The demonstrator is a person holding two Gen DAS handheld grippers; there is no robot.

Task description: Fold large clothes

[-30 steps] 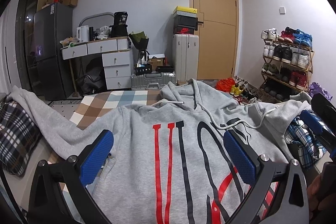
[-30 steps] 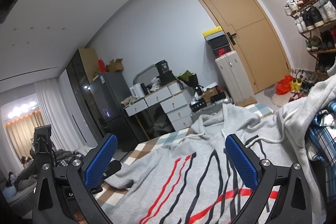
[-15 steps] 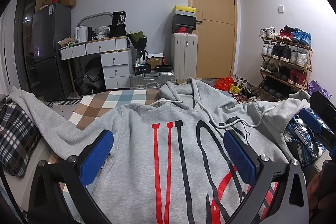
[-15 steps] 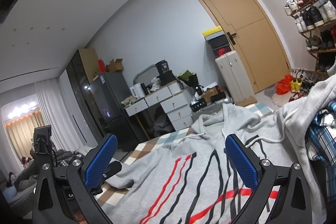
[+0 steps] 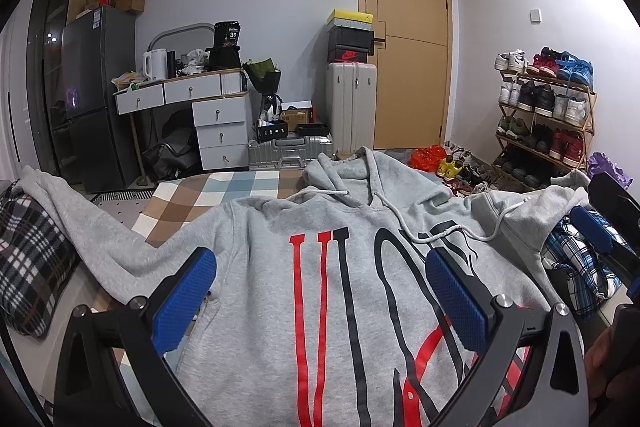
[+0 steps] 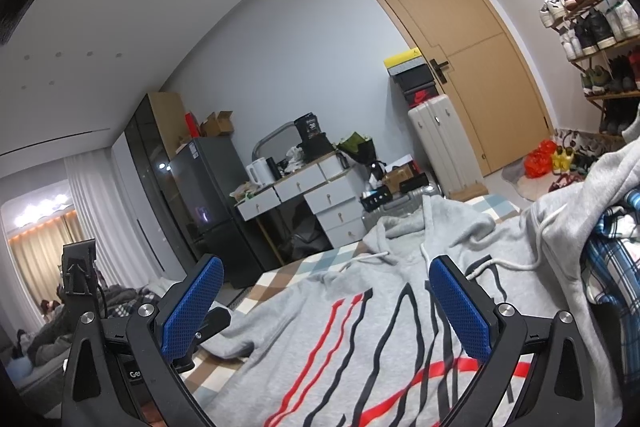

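The grey hoodie [image 5: 332, 291] lies front-up and spread flat on the checked bedcover [image 5: 192, 199], hood at the far end. The left gripper [image 5: 320, 299] and the right gripper [image 6: 320, 303] both hover above it with jaws wide apart, holding nothing. The fleece looks thick, soft and limp, so a cuff or hem edge is likely the surest place to pinch. Only the left view shows the left sleeve [image 5: 92, 231] draped toward a plaid pillow [image 5: 28, 259]; the right view shows the right sleeve piled at the near right.

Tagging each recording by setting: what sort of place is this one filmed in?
Most likely a lived-in bedroom or studio flat. A grey hoodie lies spread on a checked blanket, with a full shoe rack and suitcases by the door.
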